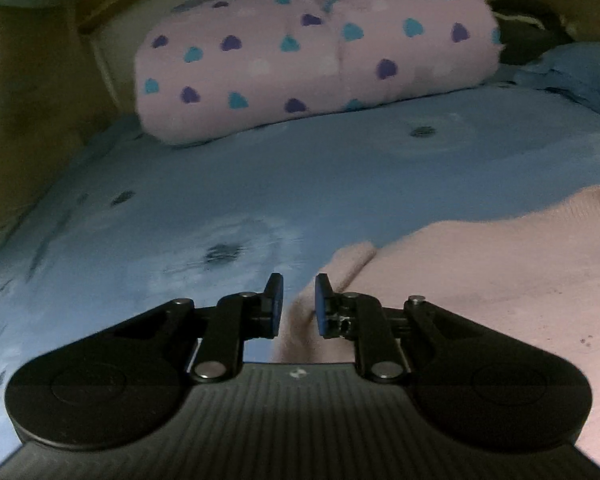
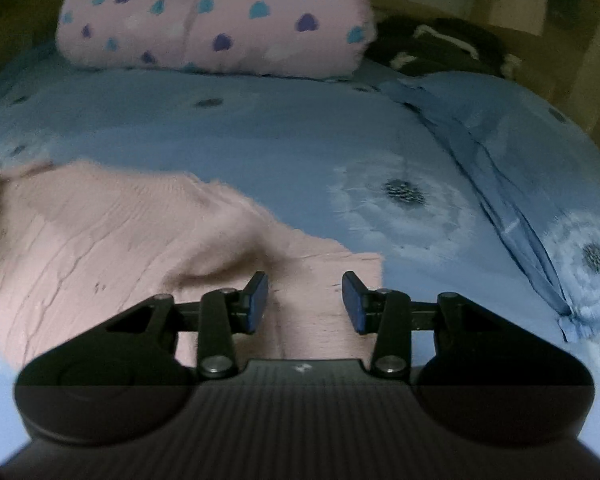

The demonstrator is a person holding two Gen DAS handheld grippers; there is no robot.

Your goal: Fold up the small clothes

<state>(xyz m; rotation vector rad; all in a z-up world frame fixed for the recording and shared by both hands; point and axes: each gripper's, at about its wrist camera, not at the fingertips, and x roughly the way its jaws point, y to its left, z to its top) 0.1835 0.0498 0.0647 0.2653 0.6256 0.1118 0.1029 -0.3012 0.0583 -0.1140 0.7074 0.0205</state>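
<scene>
1. Pink garment (image 2: 100, 240) lies flat on the bed (image 2: 300, 140), near edge; its sleeve end sits under my right tongs (image 2: 305, 300).
2. Left tongs (image 1: 299, 304) narrowed around a pink fold; can't tell if the pads actually pinch it.
3. Right tongs spread over the sleeve, not gripping it.
4. Open blue bedcover ahead of both.
5. Heart-print blanket (image 1: 320, 52) rolled at far edge, dark clothing (image 2: 440, 48) beside it, well clear.

Dim, yellowish room light. A bed with a light-blue dandelion-print cover (image 2: 284, 140) filled both views; a rolled pink fleece blanket with purple and teal hearts (image 1: 316, 56) lay at its far end. A wooden bed frame edge (image 1: 112, 4) showed behind it.
</scene>
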